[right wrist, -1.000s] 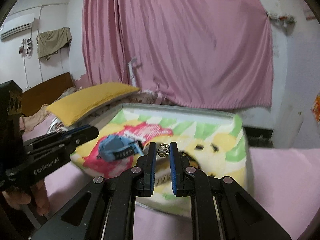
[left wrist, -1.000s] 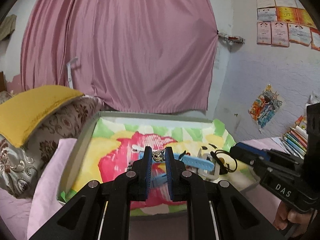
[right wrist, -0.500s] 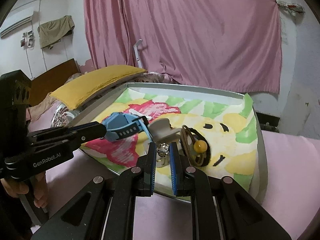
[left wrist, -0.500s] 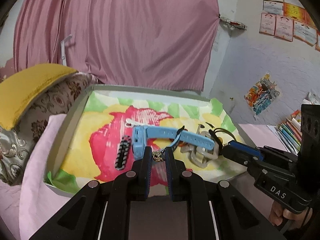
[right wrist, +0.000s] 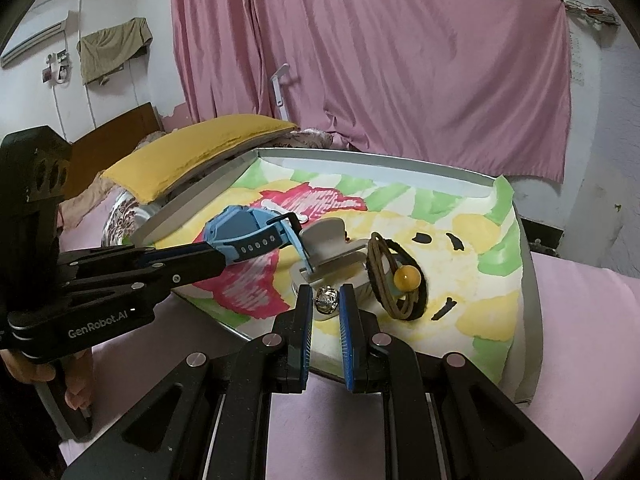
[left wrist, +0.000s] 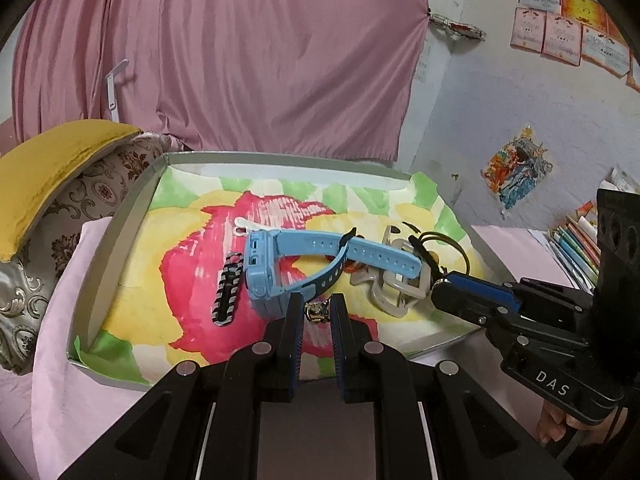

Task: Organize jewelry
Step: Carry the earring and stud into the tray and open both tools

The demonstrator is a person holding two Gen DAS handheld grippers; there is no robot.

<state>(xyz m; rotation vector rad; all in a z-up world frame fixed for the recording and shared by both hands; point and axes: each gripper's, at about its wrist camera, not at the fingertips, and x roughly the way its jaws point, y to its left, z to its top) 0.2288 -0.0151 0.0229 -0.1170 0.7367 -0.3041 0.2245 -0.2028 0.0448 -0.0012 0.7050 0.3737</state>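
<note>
Markings: "DAS" in white on the right gripper (left wrist: pixel 440 294) body, lower right of the left wrist view; "GenRobot.AI" on the left gripper (right wrist: pixel 218 258) body, lower left of the right wrist view.

Left gripper: jaws narrow, clamped on a small gold-toned ornament (left wrist: pixel 317 312) at centre frame, low over the tray's near part.

Right gripper: jaws narrow, clamped on a small silvery ring (right wrist: pixel 326 298) at centre frame, just above the tray's near edge.

Container: one shallow grey tray (left wrist: pixel 120 236) lined with a cloth printed in pink, yellow and green, resting on pink bedding (left wrist: pixel 76 396).

Contents:
- Blue watch (left wrist: pixel 280 268), case on edge at centre, strap running lengthwise toward the right of the left wrist view.
- Black-and-white bracelet (left wrist: pixel 228 294), long axis near vertical in frame, just left of the watch.
- White hair claw (right wrist: pixel 332 246), beside the watch strap.
- Dark hair tie with amber bead (right wrist: pixel 406 278), standing on edge, right of centre.
</note>
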